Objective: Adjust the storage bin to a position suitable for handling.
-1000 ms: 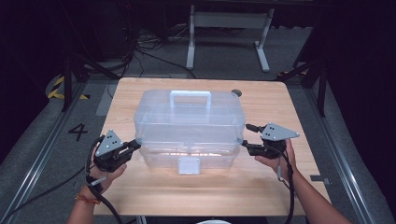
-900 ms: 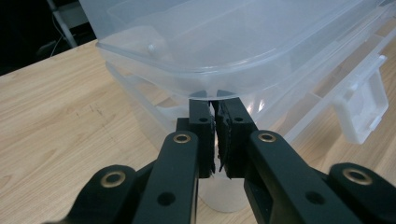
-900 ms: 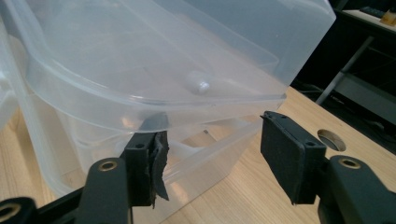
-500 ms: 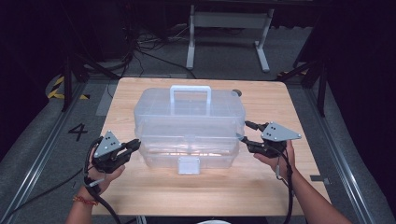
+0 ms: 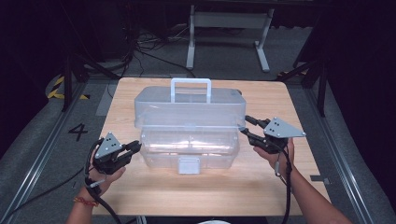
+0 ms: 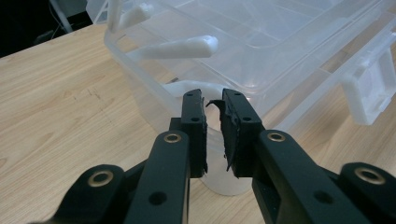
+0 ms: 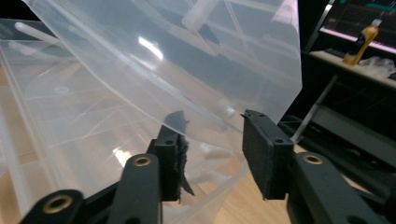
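The clear box sits mid-table, lid tipped up so the inside's reachable. Right tongs have just been closing round the lid's right corner, not pinching yet. Left tongs sit near the box's left end, almost shut, empty.

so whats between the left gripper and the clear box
In the high view, a short stretch of bare wooden table separates the left gripper from the clear box.

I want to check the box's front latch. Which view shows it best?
The high view: the white latch faces the camera on the clear storage box. The left gripper view catches it obliquely; the right gripper view gives lid plastic.
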